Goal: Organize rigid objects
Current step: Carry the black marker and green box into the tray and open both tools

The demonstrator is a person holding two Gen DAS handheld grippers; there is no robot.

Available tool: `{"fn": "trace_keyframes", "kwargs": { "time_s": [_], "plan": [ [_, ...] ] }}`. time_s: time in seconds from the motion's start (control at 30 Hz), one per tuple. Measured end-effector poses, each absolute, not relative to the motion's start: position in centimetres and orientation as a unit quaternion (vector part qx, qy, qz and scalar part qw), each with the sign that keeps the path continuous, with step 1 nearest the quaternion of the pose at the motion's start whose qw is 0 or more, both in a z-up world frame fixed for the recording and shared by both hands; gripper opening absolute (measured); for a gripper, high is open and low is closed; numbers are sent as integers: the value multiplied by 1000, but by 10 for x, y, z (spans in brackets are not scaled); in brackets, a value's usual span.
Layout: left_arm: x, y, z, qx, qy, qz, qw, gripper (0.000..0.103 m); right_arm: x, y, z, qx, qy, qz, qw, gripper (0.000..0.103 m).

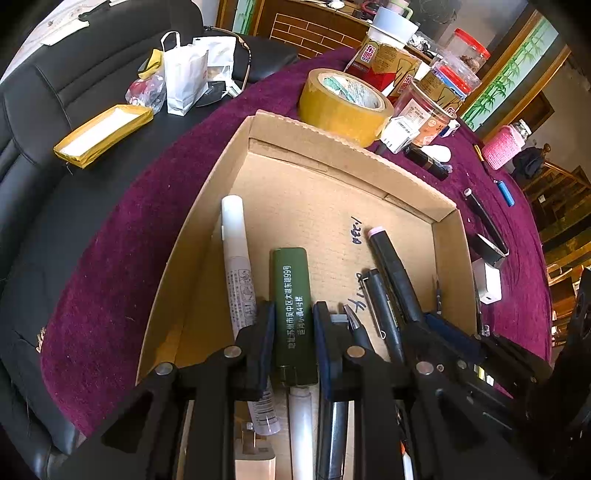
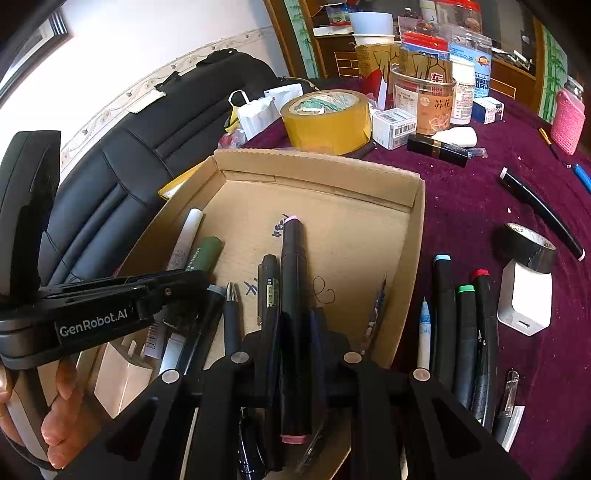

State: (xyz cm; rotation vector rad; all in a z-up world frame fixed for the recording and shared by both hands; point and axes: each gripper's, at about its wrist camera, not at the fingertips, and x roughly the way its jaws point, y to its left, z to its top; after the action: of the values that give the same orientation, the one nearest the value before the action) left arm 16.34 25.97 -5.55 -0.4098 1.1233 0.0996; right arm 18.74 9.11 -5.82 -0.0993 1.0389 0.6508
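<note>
Both wrist views look steeply down, close over the same cardboard box [image 1: 332, 147] [image 2: 317, 166].

You are working at a table draped in a deep purple cloth [image 2: 461, 206], with a black leather sofa [image 1: 48, 110] just beside it. Behind the sofa you see a white wall [image 2: 147, 40] with a patterned border strip. Farther back stand dark wooden cabinets [image 1: 306, 26] and panels painted with green bamboo [image 1: 513, 70].

White pen [image 1: 302, 424] and charger [image 1: 255, 458] run off the lower edge
</note>
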Motion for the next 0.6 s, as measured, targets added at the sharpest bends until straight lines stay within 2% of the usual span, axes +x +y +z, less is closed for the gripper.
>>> {"fn": "trace_keyframes", "kwargs": {
  "time_s": [0.07,0.23,0.3,0.47,0.53,0.6],
  "plan": [
    [163,260,-55,-195,526,48,827,21,188,91,-58,-44,490,307,815,20],
    [163,261,-53,-198,521,54,828,21,185,87,-54,-31,491,317,810,37],
    [158,258,-46,-202,514,50,833,21,180,81,-49,-21,488,325,810,38],
    [128,227,-16,-179,471,45,863,49,153,43,-26,34,468,356,808,42],
    [113,209,-7,-174,457,32,872,57,135,20,-18,50,457,366,809,42],
    [92,181,0,-165,438,19,883,59,117,-4,-15,62,448,365,814,42]
  ]
}}
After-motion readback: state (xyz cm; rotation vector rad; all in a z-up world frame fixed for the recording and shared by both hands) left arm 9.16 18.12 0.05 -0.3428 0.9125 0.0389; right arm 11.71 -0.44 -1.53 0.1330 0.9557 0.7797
